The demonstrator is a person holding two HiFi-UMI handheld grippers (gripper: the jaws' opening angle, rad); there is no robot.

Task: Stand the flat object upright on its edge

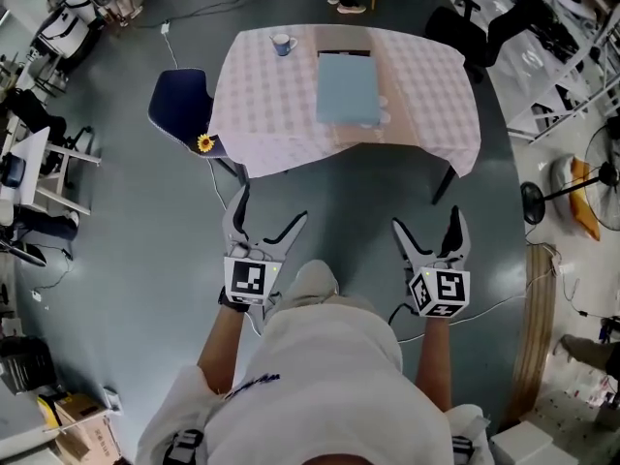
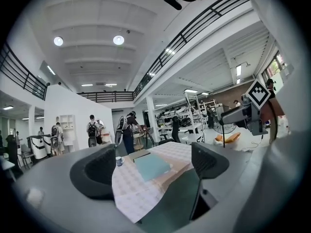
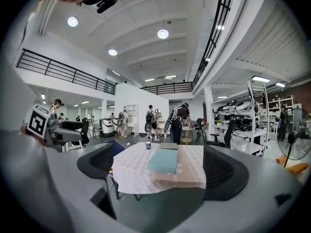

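Observation:
A flat light-blue box point(image 1: 347, 90) lies on a table point(image 1: 271, 114) covered with a pale checked cloth, ahead of me; it also shows as the blue box point(image 2: 151, 166) in the left gripper view and the blue box point(image 3: 164, 161) in the right gripper view. It rests partly on a flat tan board point(image 1: 387, 100). My left gripper point(image 1: 267, 223) and right gripper point(image 1: 427, 227) hang over the grey floor well short of the table, both open and empty.
A white-and-blue mug point(image 1: 283, 44) stands at the table's far left, a dark flat item point(image 1: 344, 53) behind the box. A dark blue chair point(image 1: 182, 105) with a sunflower point(image 1: 205, 143) stands left of the table. A fan point(image 1: 542, 201), desks and people surround it.

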